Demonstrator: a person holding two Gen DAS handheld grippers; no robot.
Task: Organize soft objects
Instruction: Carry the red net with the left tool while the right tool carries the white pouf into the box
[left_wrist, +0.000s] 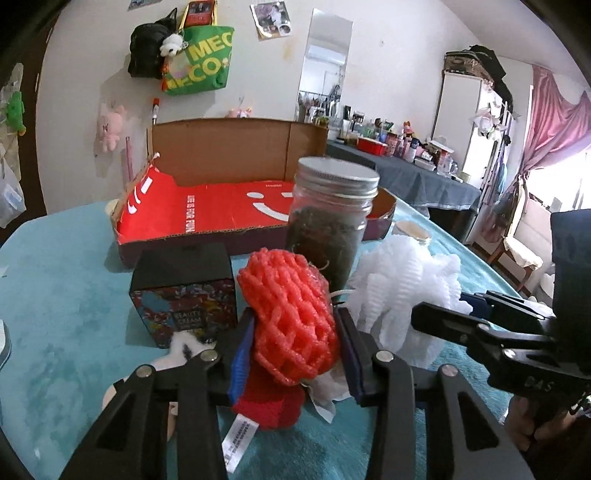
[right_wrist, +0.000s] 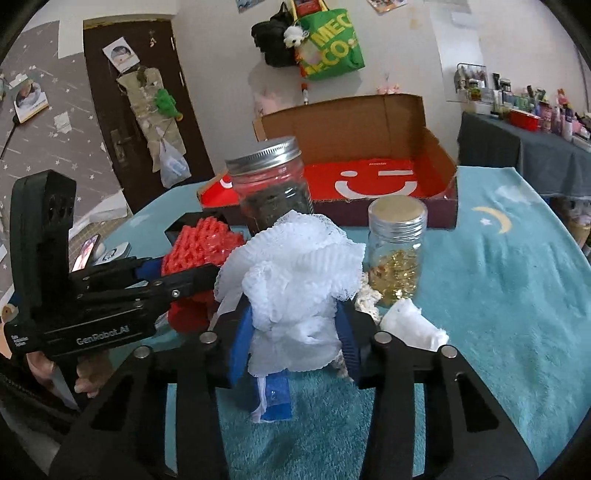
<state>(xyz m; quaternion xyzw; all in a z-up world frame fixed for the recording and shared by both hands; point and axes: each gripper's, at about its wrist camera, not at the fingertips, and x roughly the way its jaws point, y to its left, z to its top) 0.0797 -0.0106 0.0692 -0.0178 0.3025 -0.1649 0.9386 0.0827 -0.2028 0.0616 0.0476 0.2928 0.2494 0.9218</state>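
Observation:
My left gripper (left_wrist: 293, 354) is shut on a red mesh bath sponge (left_wrist: 288, 314), its blue pads pressing both sides. A red knitted thing with a white label (left_wrist: 269, 408) lies under it on the teal cloth. In the right wrist view my right gripper (right_wrist: 295, 341) is shut on a white mesh bath sponge (right_wrist: 295, 280), squeezed between the blue pads. The white sponge (left_wrist: 402, 291) also shows to the right in the left wrist view. The left gripper (right_wrist: 155, 273) with the red sponge (right_wrist: 199, 245) appears at the left of the right wrist view.
An open cardboard box with a red floor (left_wrist: 221, 218) stands behind. A jar of dark leaves (left_wrist: 332, 225), a jar of gold bits (right_wrist: 397, 251), a black cream box (left_wrist: 184, 295), a white folded cloth (right_wrist: 413, 326) and a blue item (right_wrist: 275, 400) lie around on the teal cloth (right_wrist: 498, 295).

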